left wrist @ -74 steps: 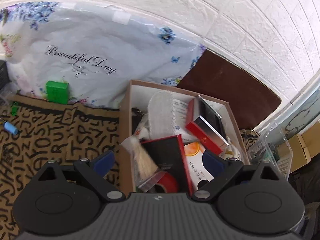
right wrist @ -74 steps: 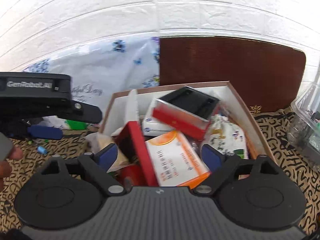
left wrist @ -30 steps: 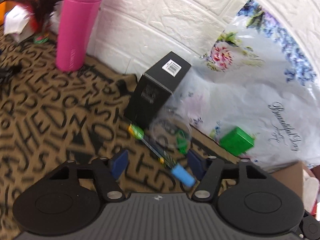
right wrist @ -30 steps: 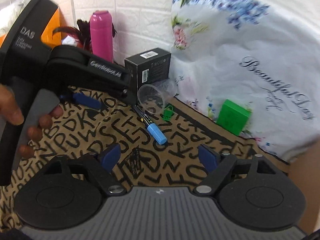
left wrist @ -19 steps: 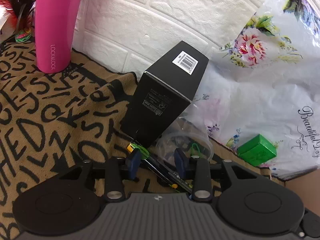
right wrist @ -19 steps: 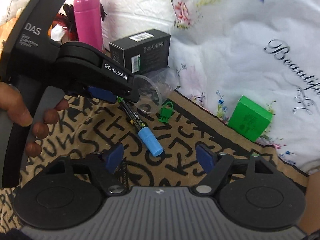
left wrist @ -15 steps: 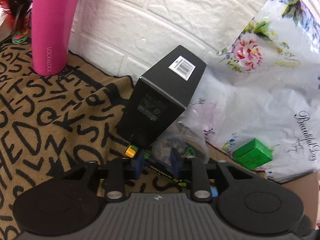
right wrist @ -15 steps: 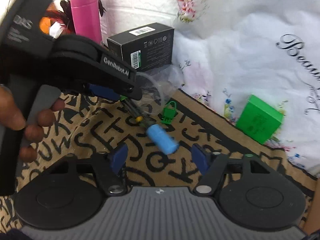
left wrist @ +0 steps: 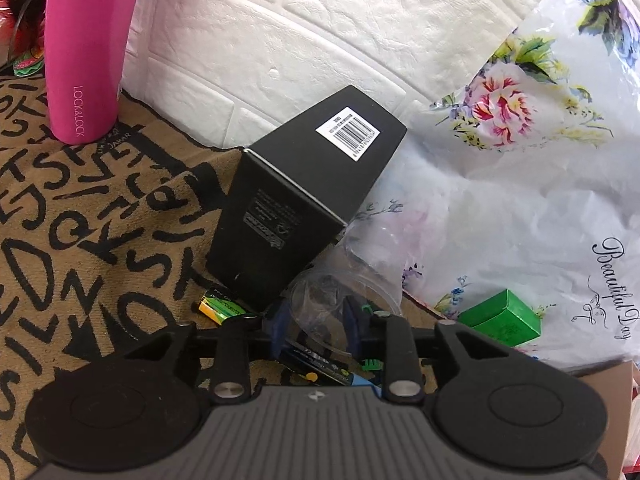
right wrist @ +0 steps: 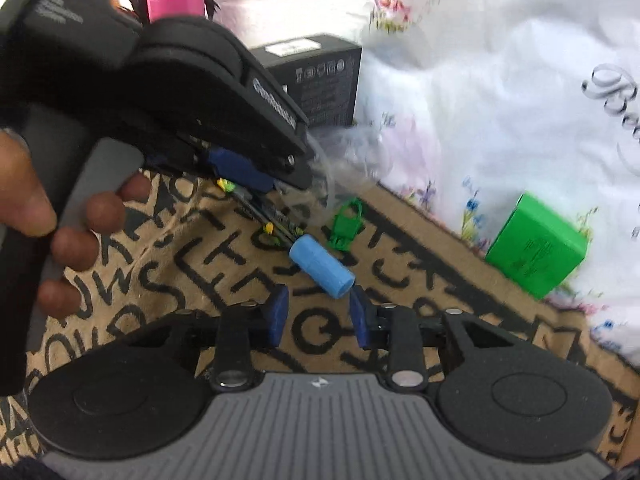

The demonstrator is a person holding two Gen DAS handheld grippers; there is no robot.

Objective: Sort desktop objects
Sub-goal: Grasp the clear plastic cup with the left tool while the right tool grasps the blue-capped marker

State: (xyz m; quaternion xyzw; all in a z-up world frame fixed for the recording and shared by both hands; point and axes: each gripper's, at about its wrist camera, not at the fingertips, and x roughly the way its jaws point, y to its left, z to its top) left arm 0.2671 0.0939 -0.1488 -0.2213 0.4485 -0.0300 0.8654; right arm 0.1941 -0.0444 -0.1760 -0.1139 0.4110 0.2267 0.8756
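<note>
A marker with a blue cap and a dark barrel lies on the lettered brown cloth. A clear plastic cup lies on its side next to a black box. My left gripper has its blue fingers closed in around the marker barrel and the cup's rim; it also shows in the right wrist view. My right gripper is narrowed, with its fingers just short of the blue cap and nothing between them.
A pink bottle stands at the far left by the white brick wall. A green box and a small green clip lie near a flowered plastic bag. A yellow-green battery lies by the black box.
Both grippers left the cardboard box and swung left to the marker. My left gripper closed over the marker and the cup rim. My right gripper narrowed and moved up to the blue cap.
</note>
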